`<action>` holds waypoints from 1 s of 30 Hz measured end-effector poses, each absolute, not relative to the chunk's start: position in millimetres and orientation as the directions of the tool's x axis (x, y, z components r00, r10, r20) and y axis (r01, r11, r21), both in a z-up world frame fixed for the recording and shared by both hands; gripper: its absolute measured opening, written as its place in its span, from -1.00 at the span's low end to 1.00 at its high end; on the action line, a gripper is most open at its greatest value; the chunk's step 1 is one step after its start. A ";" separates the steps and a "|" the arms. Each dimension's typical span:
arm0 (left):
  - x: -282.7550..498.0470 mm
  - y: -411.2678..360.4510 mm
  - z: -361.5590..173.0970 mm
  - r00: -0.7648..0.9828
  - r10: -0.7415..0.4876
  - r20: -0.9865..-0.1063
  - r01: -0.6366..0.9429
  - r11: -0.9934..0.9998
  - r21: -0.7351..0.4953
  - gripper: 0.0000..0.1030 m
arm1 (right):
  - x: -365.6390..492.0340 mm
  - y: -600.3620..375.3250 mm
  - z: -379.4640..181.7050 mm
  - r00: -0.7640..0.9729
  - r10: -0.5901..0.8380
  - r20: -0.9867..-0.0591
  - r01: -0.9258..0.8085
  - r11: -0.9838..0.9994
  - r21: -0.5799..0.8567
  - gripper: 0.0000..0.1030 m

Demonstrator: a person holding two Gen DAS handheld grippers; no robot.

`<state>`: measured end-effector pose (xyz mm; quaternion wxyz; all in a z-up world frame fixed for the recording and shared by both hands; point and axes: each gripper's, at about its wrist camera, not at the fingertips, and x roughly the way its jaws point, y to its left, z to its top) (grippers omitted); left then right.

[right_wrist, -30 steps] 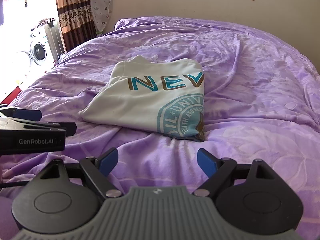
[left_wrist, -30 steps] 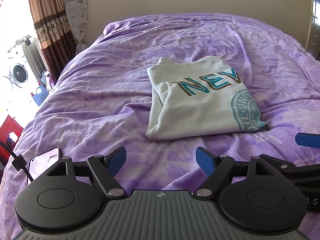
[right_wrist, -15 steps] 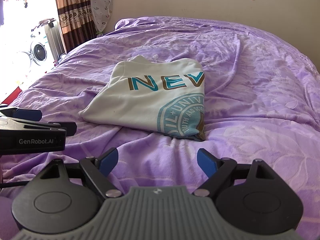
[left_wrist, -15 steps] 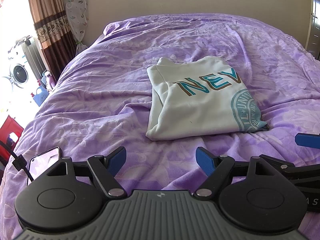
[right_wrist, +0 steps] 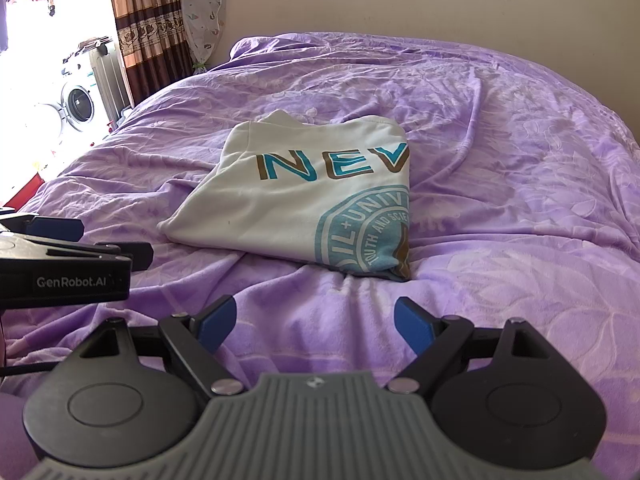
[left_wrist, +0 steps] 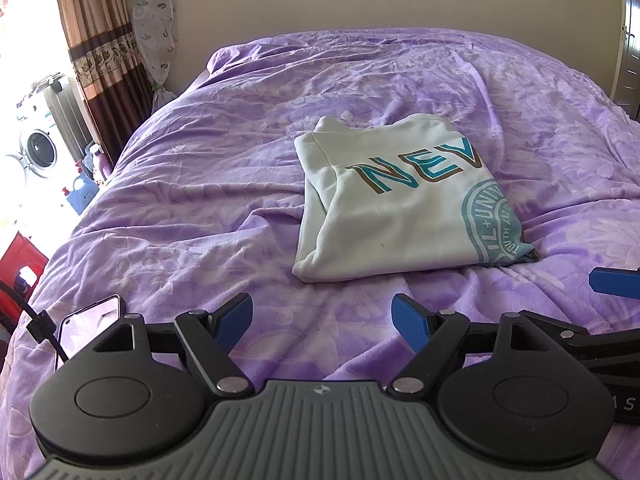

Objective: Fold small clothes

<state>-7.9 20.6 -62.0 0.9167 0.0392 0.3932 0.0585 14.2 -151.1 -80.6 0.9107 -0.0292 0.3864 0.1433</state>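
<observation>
A cream T-shirt (left_wrist: 396, 208) with teal and brown "NEV" lettering and a round teal emblem lies folded into a compact rectangle on the purple bedspread (left_wrist: 208, 208). It also shows in the right wrist view (right_wrist: 304, 204). My left gripper (left_wrist: 323, 322) is open and empty, low over the bed, short of the shirt's near edge. My right gripper (right_wrist: 316, 322) is open and empty, also short of the shirt. Each gripper shows at the edge of the other's view, the right one (left_wrist: 612, 280) and the left one (right_wrist: 44, 226).
A phone (left_wrist: 90, 322) with a cable lies on the bed by my left gripper. Left of the bed stand a washing machine (left_wrist: 38, 148), brown curtains (left_wrist: 100, 40) and a red object (left_wrist: 18, 268). A wall (right_wrist: 400, 0) runs behind the bed.
</observation>
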 end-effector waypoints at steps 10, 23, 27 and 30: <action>-8.6 20.3 -59.5 0.689 0.141 -0.711 -0.077 0.990 0.121 0.80 | 14.1 -150.4 -80.9 0.659 0.239 -0.713 -0.284 0.957 0.059 0.60; -10.9 16.5 -57.3 0.704 0.142 -0.696 -0.071 0.989 0.131 0.77 | 11.3 -146.4 -82.1 0.657 0.241 -0.714 -0.286 0.956 0.060 0.60; -10.6 16.2 -57.5 0.706 0.144 -0.694 -0.070 0.988 0.134 0.77 | 11.7 -146.7 -81.8 0.658 0.241 -0.714 -0.286 0.957 0.060 0.59; -10.7 16.3 -58.3 0.702 0.142 -0.698 -0.071 0.989 0.130 0.77 | 11.4 -146.1 -81.7 0.657 0.241 -0.714 -0.286 0.956 0.060 0.60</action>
